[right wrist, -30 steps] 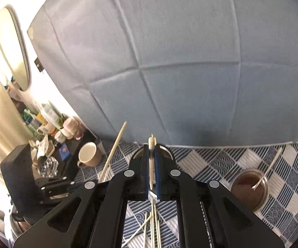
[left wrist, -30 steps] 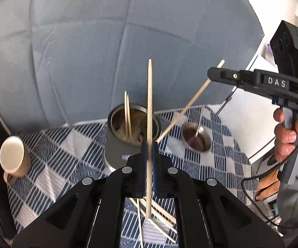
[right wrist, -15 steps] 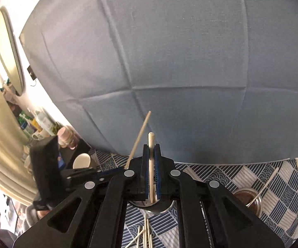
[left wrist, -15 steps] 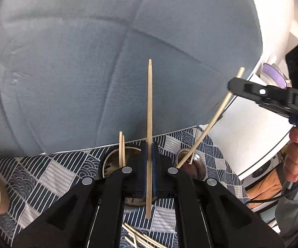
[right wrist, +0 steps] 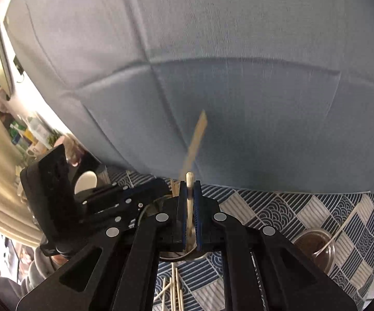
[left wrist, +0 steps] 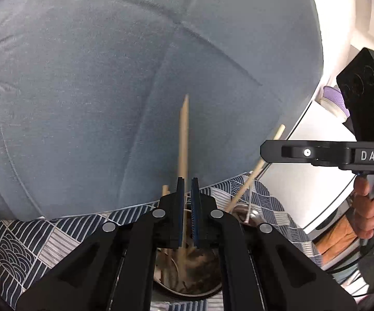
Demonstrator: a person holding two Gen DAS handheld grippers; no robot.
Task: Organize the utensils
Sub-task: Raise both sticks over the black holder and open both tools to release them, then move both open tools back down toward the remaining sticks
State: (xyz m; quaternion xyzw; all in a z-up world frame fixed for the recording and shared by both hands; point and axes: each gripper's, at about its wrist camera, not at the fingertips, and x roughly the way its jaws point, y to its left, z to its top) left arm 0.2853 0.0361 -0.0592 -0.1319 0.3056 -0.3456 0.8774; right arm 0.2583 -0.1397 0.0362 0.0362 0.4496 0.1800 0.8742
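Note:
My left gripper hovers just above the metal utensil cup, jaws slightly parted. A blurred wooden chopstick stands between the pads, its lower end down in the cup beside other sticks. My right gripper is shut on a second wooden chopstick, held upright above the cup's rim. In the left wrist view the right gripper holds its chopstick slanting down. The left gripper shows in the right wrist view.
Several loose chopsticks lie on the blue patterned cloth. A small bowl of brown liquid with a spoon stands at the right. A beige mug stands at far left. A grey fabric backdrop rises behind.
My left gripper moved over the cup and its jaws parted; its chopstick is sliding down into the cup. My right gripper moved closer to the cup with its chopstick.

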